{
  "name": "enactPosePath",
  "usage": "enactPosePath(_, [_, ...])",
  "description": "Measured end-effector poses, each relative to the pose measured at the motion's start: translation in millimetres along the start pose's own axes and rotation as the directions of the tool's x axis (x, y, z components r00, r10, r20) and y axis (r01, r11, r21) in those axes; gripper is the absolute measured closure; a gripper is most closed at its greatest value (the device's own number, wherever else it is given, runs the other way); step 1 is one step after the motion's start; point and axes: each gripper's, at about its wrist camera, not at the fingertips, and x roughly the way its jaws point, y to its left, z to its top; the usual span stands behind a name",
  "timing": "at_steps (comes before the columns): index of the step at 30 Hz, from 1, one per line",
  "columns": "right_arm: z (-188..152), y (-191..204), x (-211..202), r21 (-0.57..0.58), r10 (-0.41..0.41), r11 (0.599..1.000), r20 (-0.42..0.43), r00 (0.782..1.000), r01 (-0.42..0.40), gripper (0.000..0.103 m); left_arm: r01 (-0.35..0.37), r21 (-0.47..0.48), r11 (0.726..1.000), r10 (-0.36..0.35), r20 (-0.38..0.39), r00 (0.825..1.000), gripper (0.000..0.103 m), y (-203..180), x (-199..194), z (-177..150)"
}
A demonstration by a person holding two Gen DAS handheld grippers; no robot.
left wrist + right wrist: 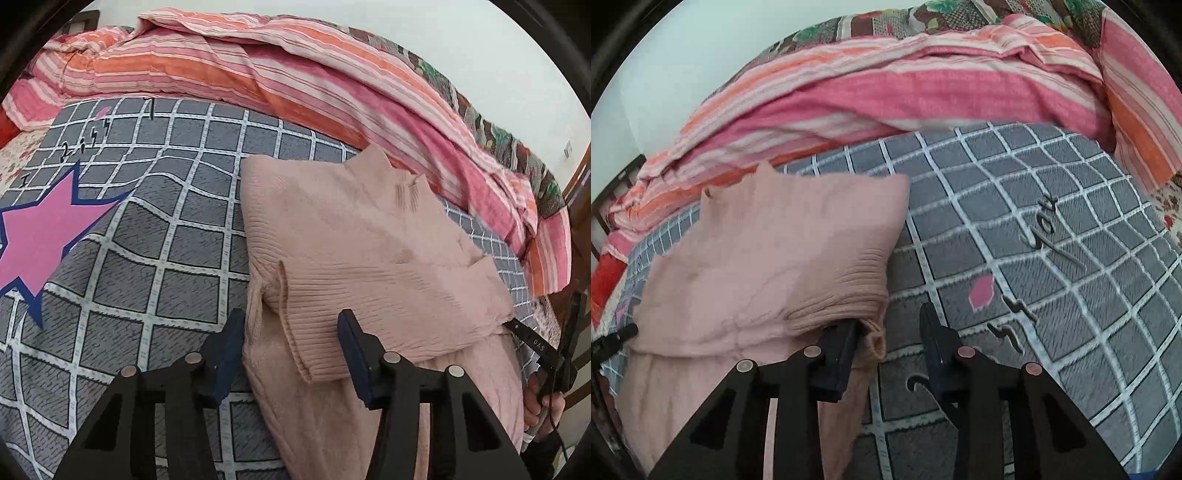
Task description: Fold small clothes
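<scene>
While the pink sweater [354, 236] lies folded on the grid bedsheet [155, 236], your left gripper [291, 343] straddles its folded edge, spread; right gripper [890, 332] spread too, pinching nothing.

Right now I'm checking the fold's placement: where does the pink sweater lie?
The pink sweater lies on the grey checked sheet, right of the pink star, below the striped quilt.

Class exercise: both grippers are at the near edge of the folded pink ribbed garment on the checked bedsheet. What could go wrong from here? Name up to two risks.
1. The left gripper straddles several layers of the pink garment; its pads do not look pressed in, so it may catch only the top layer and spoil the fold.
2. The right gripper reaches only the garment's corner; the checked bedsheet lies between its fingers and might get pinched too.
</scene>
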Motion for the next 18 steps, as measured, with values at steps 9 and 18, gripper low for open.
enactPosePath(9, [-5, -6, -2, 0.037, 0.015, 0.999, 0.041, 0.999, -0.017, 0.070, -0.017, 0.058, 0.998, 0.013, 0.058, 0.998, 0.056, -9, -4, 6])
enactPosePath(18, [-6, -4, -4, 0.022, 0.002, 1.000, 0.049, 0.999, -0.003, 0.069, 0.066, 0.053, 0.996, -0.071, 0.103, 0.992, 0.058, -7, -15, 9])
